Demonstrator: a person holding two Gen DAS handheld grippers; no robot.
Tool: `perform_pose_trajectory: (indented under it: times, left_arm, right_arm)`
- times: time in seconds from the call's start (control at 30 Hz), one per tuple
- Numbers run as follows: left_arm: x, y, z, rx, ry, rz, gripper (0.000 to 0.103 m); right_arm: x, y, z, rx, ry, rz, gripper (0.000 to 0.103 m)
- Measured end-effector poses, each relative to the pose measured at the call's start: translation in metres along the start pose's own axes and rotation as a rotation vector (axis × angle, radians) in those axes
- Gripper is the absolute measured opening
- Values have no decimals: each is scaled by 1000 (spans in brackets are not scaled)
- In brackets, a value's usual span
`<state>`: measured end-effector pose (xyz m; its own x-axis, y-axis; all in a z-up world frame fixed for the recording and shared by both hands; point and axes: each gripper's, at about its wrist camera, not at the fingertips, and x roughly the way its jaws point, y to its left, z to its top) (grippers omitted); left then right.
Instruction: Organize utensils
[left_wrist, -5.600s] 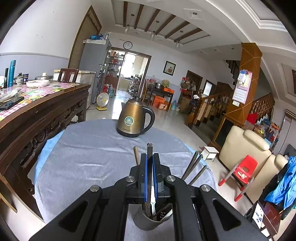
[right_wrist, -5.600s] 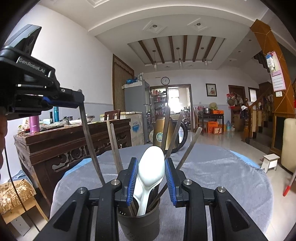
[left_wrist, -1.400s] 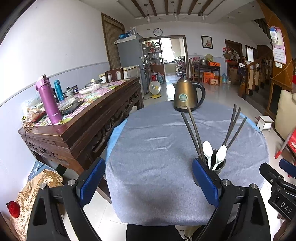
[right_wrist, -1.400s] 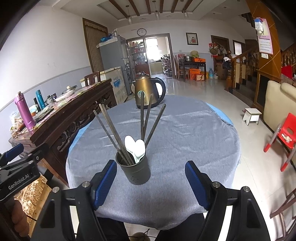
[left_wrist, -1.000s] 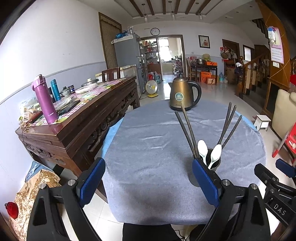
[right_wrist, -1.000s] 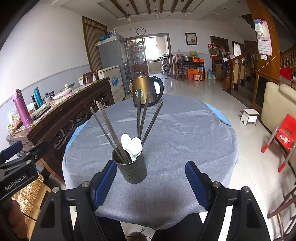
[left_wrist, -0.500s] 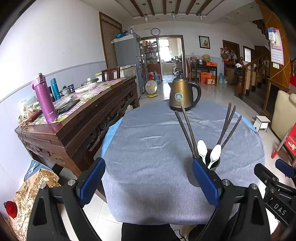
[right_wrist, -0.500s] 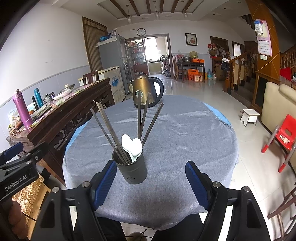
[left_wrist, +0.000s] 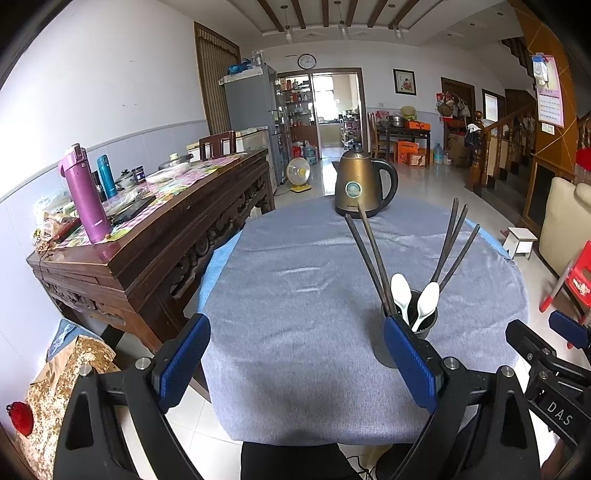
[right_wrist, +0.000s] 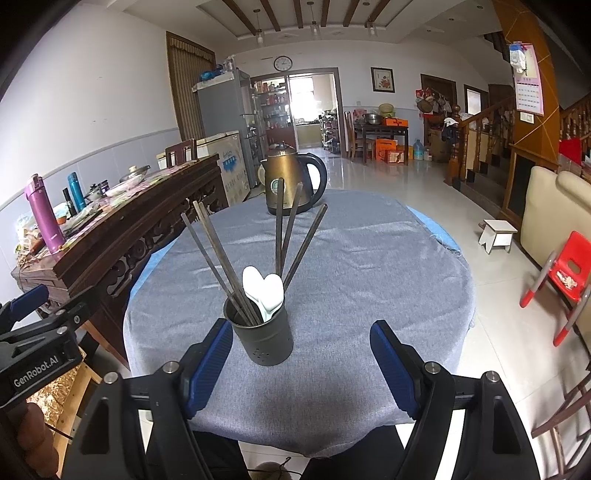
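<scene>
A matt dark metal utensil holder (right_wrist: 263, 339) holds dull metal chopsticks (right_wrist: 214, 258) and glossy white spoons (right_wrist: 264, 291) on a grey woven tablecloth (right_wrist: 351, 266); upper centre, a brushed bronze kettle (right_wrist: 286, 182).

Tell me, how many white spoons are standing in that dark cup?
2. Both white spoons sit bowl-up, side by side in the dark utensil holder: one on the left, one on the right, touching. A shorter one could be hidden among the chopsticks.
</scene>
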<state>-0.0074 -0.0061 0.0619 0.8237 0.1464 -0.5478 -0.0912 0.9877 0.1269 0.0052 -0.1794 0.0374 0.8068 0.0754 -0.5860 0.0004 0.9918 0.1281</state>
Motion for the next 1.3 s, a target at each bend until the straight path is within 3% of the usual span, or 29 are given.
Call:
perform_pose_trajectory:
  times: [1.3]
  left_arm:
    - [27, 21, -11, -62, 68, 7, 95]
  right_arm:
    - [26, 21, 9, -64, 46, -20, 80]
